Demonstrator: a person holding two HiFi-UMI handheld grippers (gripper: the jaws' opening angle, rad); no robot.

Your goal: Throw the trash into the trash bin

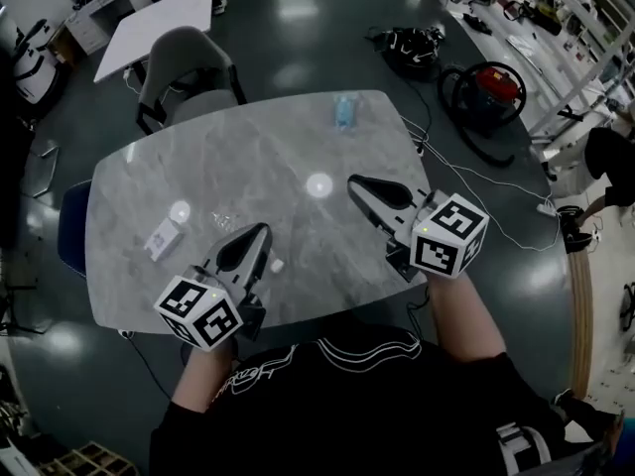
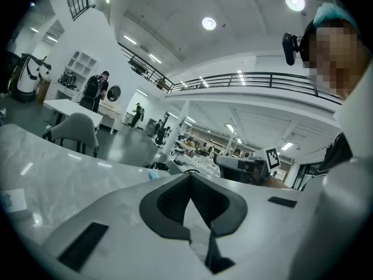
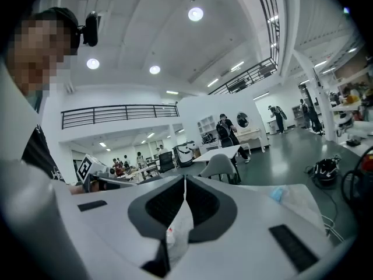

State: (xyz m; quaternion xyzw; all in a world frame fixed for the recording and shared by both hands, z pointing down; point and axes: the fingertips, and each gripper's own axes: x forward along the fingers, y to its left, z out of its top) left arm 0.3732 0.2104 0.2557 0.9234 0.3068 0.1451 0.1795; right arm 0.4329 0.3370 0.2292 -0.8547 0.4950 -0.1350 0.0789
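Looking down through the head view, I am seeing a grey marbled worktop (image 1: 298,147) with the trash lying spread across it. A crumpled blue scrap (image 1: 344,113) is sitting near the far edge and a white packet (image 1: 164,238) toward the left side. A clear crumpled wrapper (image 1: 221,221) is lying near the packet, and a small white bit (image 1: 277,264) is just beside the left gripper (image 1: 260,231). That gripper is hanging over the near left part of the worktop and the right gripper (image 1: 354,182) over the near right part, both pointing away from me. A grey chair (image 1: 184,67) is standing beyond the worktop, and a red vacuum cleaner (image 1: 493,85) is sitting on the floor (image 1: 298,28) to the right.

Switching to the left gripper view, I am finding its jaws pressed together with nothing between them. The blue scrap is showing past the tip, well apart from it, and the right gripper is showing off to the right.

Switching to the right gripper view, I am finding its jaws closed tip to tip as well, gripping nothing. The blue scrap is lying on the worktop off to the right, and the chair is standing ahead beyond the far edge.
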